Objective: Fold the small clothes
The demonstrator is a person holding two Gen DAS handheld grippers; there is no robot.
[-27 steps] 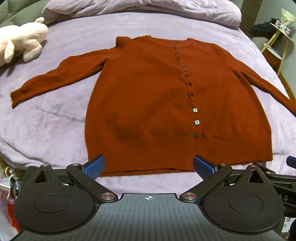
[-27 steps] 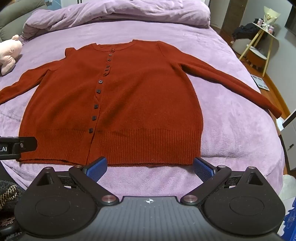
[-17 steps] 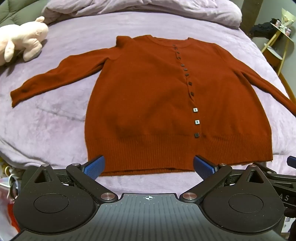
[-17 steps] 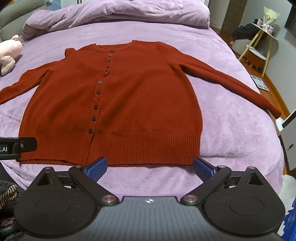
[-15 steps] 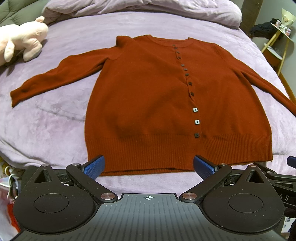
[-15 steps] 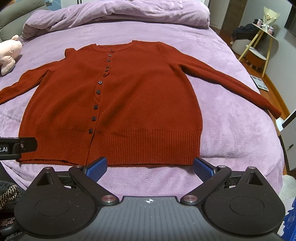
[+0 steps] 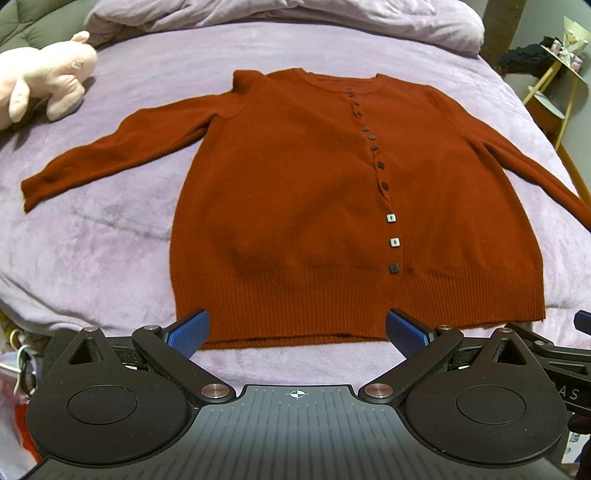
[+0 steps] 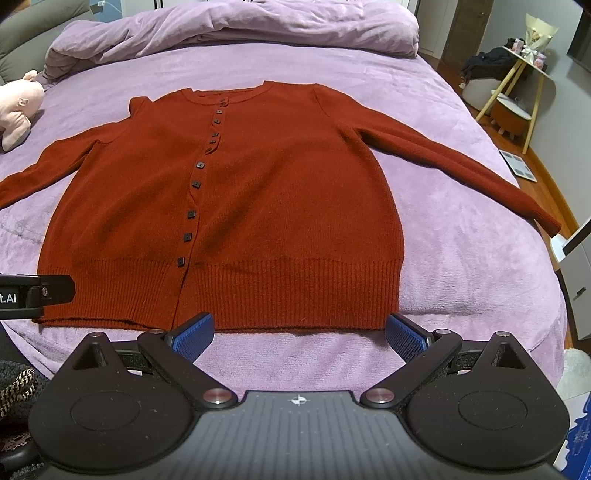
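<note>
left gripper [image 7: 297, 330] spread wide, right gripper [image 8: 299, 330] likewise, apparently level

Pink plush toy [image 7: 44, 79] at bed's [image 7: 110, 229] far-left corner. Bunched purple duvet [image 8: 236, 29] along far edge. Yellow-legged side table [image 8: 517, 81] off the bed's right side.

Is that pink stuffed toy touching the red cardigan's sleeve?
Apart. The left wrist view shows bare purple bedspread between the pink stuffed toy and the red cardigan sleeve.
</note>
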